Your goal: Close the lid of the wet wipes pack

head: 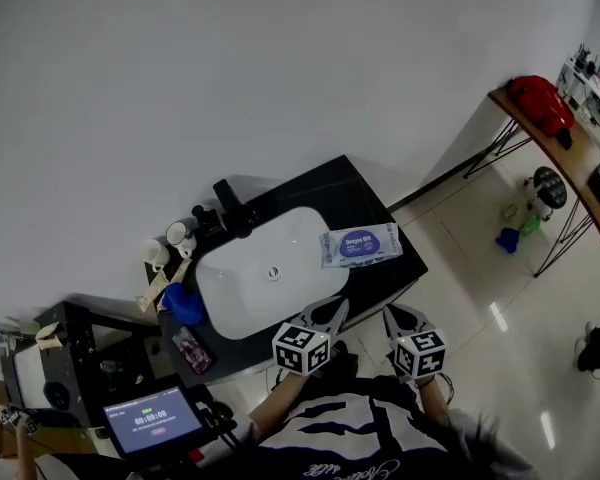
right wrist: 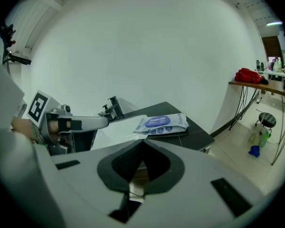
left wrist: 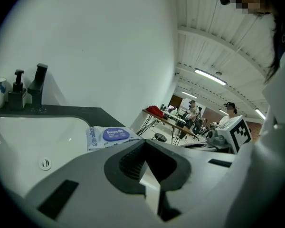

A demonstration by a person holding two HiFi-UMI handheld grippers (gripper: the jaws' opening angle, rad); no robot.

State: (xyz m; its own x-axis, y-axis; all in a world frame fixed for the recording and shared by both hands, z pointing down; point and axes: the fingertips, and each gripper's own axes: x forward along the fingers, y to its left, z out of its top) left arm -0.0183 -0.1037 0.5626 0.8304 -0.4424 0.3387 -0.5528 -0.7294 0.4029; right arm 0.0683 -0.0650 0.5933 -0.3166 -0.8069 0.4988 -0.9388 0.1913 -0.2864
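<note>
Head view: both grippers are held close to the person's body, short of the counter [head: 380, 208], with their jaws pointed toward it.

- Left gripper [head: 330, 314]: clenched, the jaws pressed tip to tip with nothing between them. This is judged a carrying posture, as no grasp is called for yet.
- Right gripper [head: 401, 318]: likewise clenched on nothing, and held just beside the left gripper.
- Wet wipes pack [head: 361, 245]: laid flat on the counter, ahead of both grippers and well apart from them. It is placed just beside the white basin [head: 270, 268], which lies ahead and left of the left gripper.
- Lid [right wrist: 157, 122]: a blue oval on the pack's upper face, turned toward both grippers. It appears to lie flat, but whether it is latched cannot be told. Closed jaw tips are judged suited to pressing it down.
</note>
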